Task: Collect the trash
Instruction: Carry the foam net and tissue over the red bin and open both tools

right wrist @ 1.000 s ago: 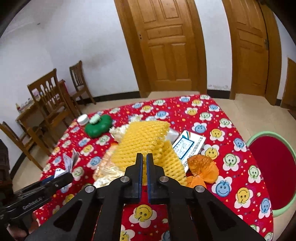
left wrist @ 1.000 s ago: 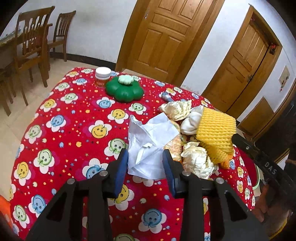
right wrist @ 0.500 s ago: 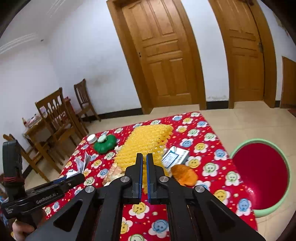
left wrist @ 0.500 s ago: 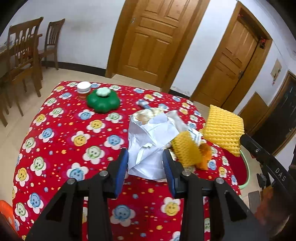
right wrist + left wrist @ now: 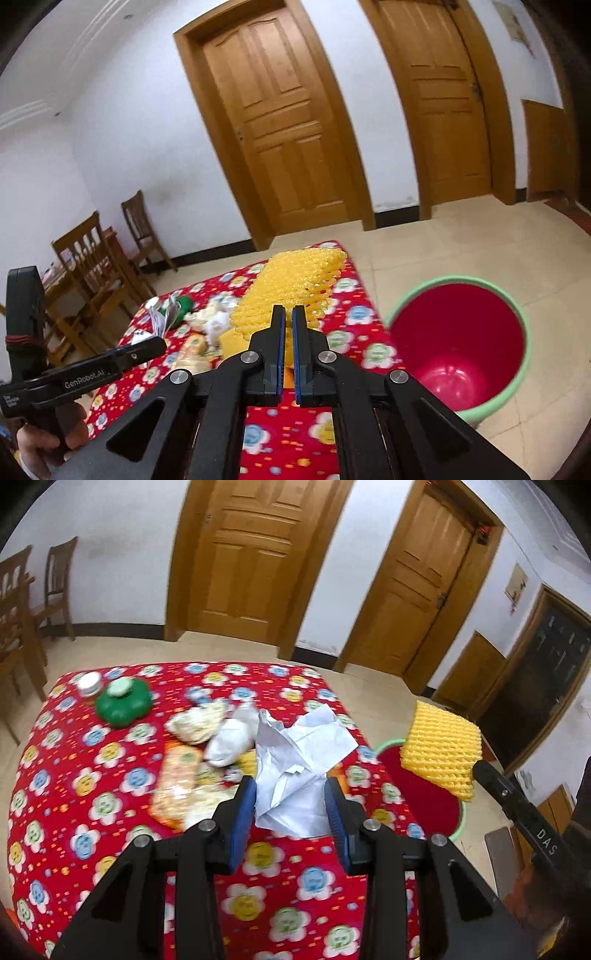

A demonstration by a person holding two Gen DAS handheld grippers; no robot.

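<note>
My left gripper [image 5: 290, 808] is shut on a crumpled white paper [image 5: 301, 760] and holds it above the right side of the red flowered table [image 5: 85, 797]. My right gripper [image 5: 288, 332] is shut on a yellow foam net [image 5: 295, 286] and holds it in the air near the table's right edge. The net also shows in the left wrist view [image 5: 441, 747], over the red bin with a green rim [image 5: 456, 343] that stands on the floor beside the table. More wrappers and paper balls [image 5: 207, 746] lie on the table.
A green flower-shaped container [image 5: 123, 701] and a small white-lidded jar [image 5: 89, 684] stand at the table's far left. Wooden chairs [image 5: 96, 266] stand to the left. Two wooden doors [image 5: 284, 122] are behind.
Both grippers have risen and swung right with their loads. The yellow net has moved from over the table's pile to over the red bin. The bin has come into fuller view.
</note>
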